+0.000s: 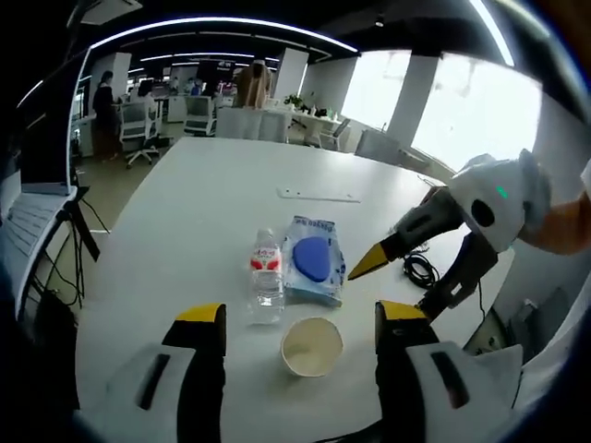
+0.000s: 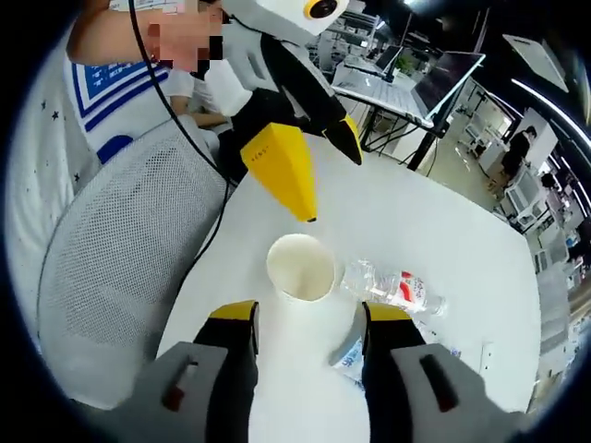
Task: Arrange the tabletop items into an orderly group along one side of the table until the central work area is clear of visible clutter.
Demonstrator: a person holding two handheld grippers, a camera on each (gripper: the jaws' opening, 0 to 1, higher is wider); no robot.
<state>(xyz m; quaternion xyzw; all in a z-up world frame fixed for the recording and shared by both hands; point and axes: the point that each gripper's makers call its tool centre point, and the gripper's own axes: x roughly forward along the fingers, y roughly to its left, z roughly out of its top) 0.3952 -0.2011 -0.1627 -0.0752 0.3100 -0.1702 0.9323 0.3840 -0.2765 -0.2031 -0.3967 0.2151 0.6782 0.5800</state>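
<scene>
Low in the left gripper view, the spread left gripper (image 1: 300, 318) frames a white paper cup (image 1: 311, 346) beside a clear plastic bottle (image 1: 267, 277) and blue packet (image 1: 314, 258) on the white counter (image 1: 203, 212); the right gripper (image 2: 305, 318), also spread, approaches, likely to shift them aside.

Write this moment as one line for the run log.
left gripper: open | right gripper: open | paper cup: upright, unheld | bottle: beside blue packet

Bright, even light. In the left gripper view, big windows (image 1: 471, 111) ahead and to the right burn out to white, and ceiling light strips (image 1: 222, 20) curve overhead. The white table (image 1: 185, 240) shows only soft, faint shadows. Both views bend strongly toward the edges. In the right gripper view, the table (image 2: 443, 240) glares pale; the office beyond is small and soft.
</scene>
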